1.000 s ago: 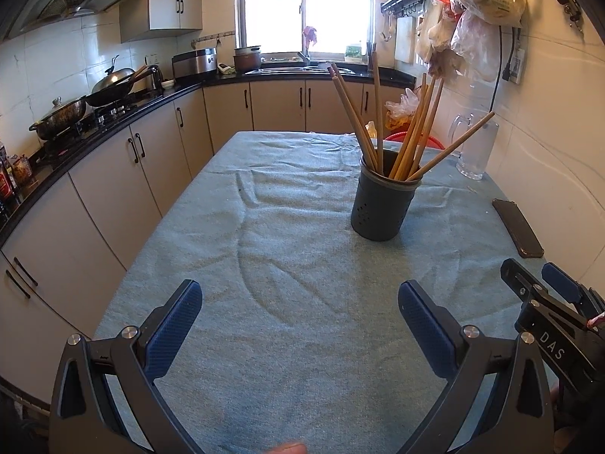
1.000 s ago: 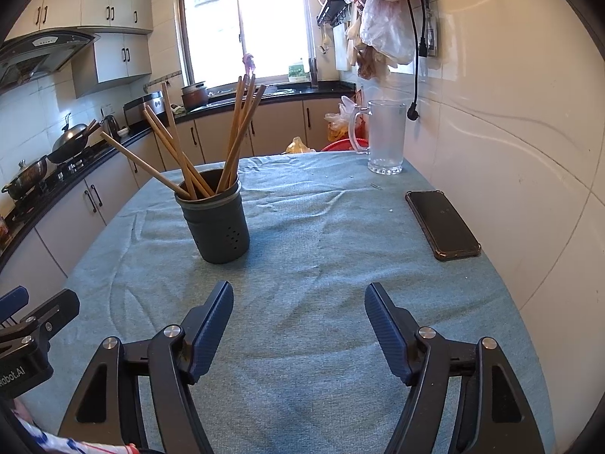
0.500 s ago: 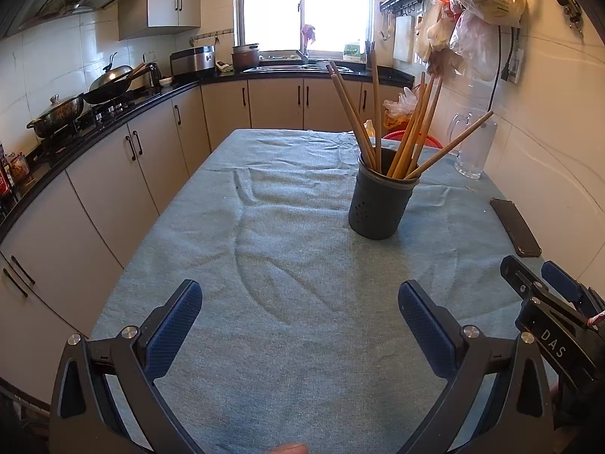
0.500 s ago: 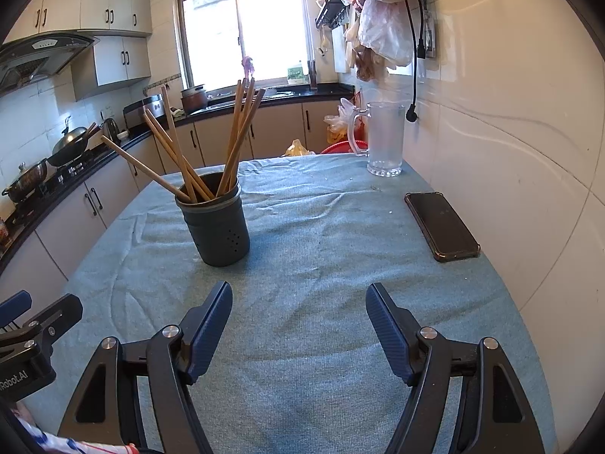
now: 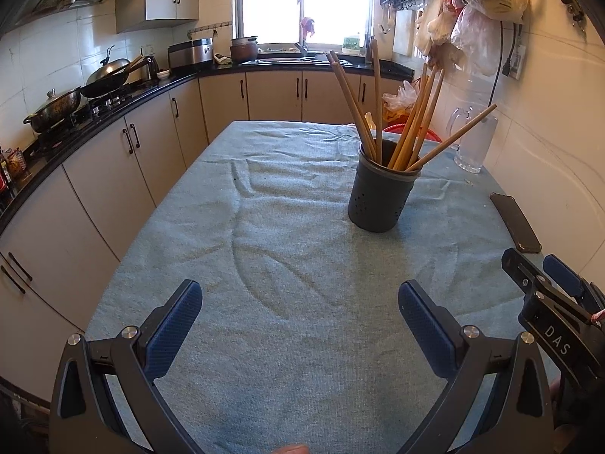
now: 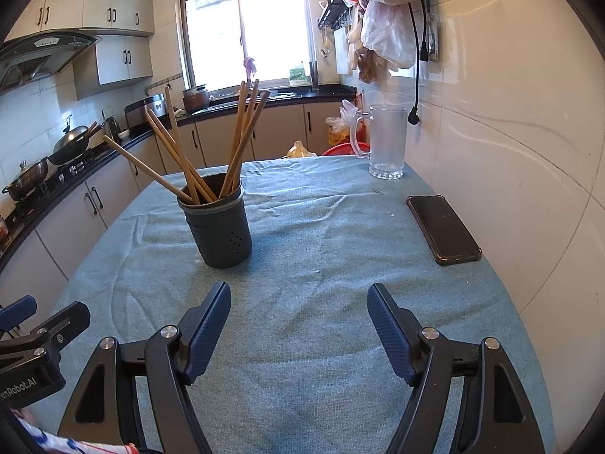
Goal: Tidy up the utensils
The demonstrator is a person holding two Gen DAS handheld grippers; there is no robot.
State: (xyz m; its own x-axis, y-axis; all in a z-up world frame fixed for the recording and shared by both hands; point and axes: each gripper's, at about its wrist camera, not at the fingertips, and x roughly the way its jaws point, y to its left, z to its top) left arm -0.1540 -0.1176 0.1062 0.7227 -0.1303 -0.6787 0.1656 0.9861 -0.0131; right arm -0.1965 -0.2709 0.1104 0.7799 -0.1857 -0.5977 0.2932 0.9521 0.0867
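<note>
Both grippers hover low over the near end of the table. Left gripper has its blue-padded fingers spread wide with nothing between them; right gripper is likewise spread wide and holds nothing. From the left wrist view the right tool shows at the right edge, close beside the left one.

Ahead stands the holder, a dark round cup with small holes in its wall, upright on the cloth. In it stand the chopsticks, a loose bundle of wooden sticks that fan outward; one leans far over the rim, the rest lean less steeply. From the right wrist view the holder sits left of centre, ahead of the left finger.

A glass jug stands at the far right corner of the table, near the tiled wall; its content cannot be told. A phone lies flat along the right side, close to the wall and well apart from the holder.

The cloth is wrinkled between the grippers and the holder, and bare of other things there. The table's left edge faces a row of cabinets across a narrow aisle; the right edge runs just beside the wall. Open cloth lies to the holder's left and behind it.
</note>
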